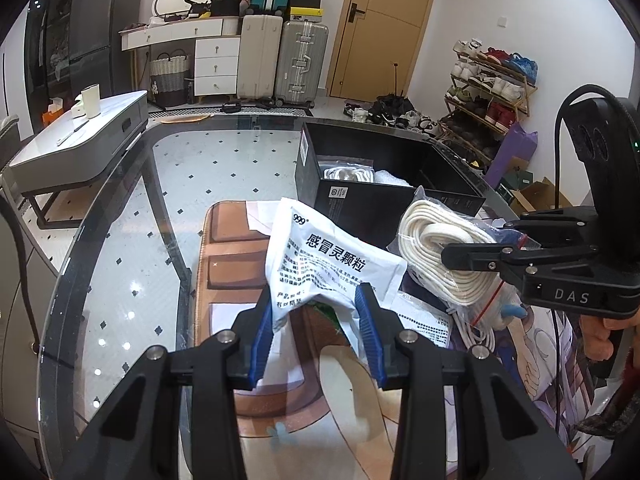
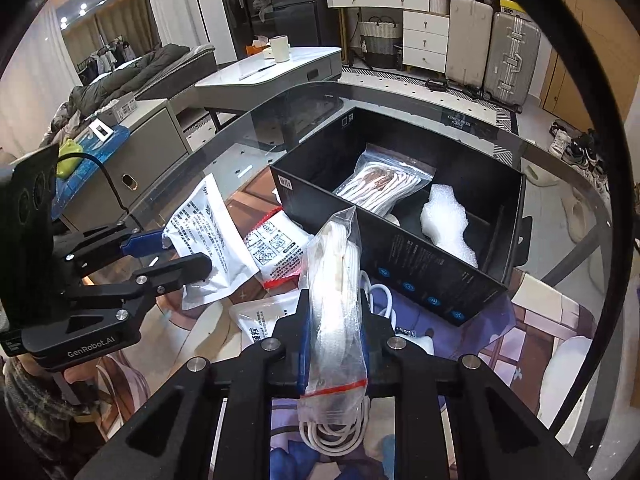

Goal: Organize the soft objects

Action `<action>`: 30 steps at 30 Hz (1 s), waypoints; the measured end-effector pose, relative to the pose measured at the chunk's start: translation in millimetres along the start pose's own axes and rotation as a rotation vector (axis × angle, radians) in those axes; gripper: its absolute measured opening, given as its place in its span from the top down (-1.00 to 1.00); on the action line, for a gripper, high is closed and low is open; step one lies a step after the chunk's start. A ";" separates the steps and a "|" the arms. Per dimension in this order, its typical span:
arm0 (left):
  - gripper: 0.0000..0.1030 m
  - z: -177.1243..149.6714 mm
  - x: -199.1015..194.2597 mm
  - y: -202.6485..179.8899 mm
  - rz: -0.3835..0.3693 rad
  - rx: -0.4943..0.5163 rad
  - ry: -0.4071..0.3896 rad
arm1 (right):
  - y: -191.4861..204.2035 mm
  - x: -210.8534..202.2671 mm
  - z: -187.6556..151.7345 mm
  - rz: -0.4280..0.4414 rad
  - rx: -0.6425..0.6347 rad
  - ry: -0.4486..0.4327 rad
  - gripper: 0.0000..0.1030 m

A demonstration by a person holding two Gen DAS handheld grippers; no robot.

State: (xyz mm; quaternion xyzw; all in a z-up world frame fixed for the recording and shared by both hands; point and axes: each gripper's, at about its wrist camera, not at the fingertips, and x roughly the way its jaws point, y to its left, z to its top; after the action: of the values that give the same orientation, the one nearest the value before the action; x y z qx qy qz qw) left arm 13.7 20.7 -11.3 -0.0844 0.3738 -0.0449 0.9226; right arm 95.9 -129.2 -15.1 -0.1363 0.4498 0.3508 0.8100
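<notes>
Cable bag (image 2: 338, 300): clear zip bag of coiled white cord, red seal strip at its near end, pinched between the pads of the right gripper (image 2: 336, 332) and held above the printed mat (image 2: 540, 344), near the black box (image 2: 400, 248).
Sachet (image 1: 332, 264): white packet with printed text, clamped at its lower edge by the left gripper (image 1: 316, 320), raised over the glass table (image 1: 140, 240).
Box: two compartments; far-left one holds another bagged cord (image 2: 384, 184), the right one white foam (image 2: 446, 220).
Loose on mat: two more packets (image 2: 276, 248), possibly the same kind, left of the box.
</notes>
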 end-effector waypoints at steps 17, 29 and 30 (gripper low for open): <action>0.28 25.2 -8.6 -24.7 0.012 0.073 -0.036 | -19.1 -50.2 7.6 0.013 0.062 -0.105 0.65; 0.28 50.3 -9.7 -32.6 0.041 0.108 -0.055 | -39.4 -73.7 15.9 -0.005 0.094 -0.168 0.65; 0.28 52.3 -9.9 -33.7 0.043 0.114 -0.057 | -41.0 -74.9 16.8 -0.008 0.095 -0.173 0.65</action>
State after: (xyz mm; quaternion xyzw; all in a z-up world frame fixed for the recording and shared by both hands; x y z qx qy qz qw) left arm 42.4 -4.5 38.7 -0.0248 0.3459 -0.0440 0.9369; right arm 108.7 -183.0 52.2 -0.0685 0.3940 0.3363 0.8526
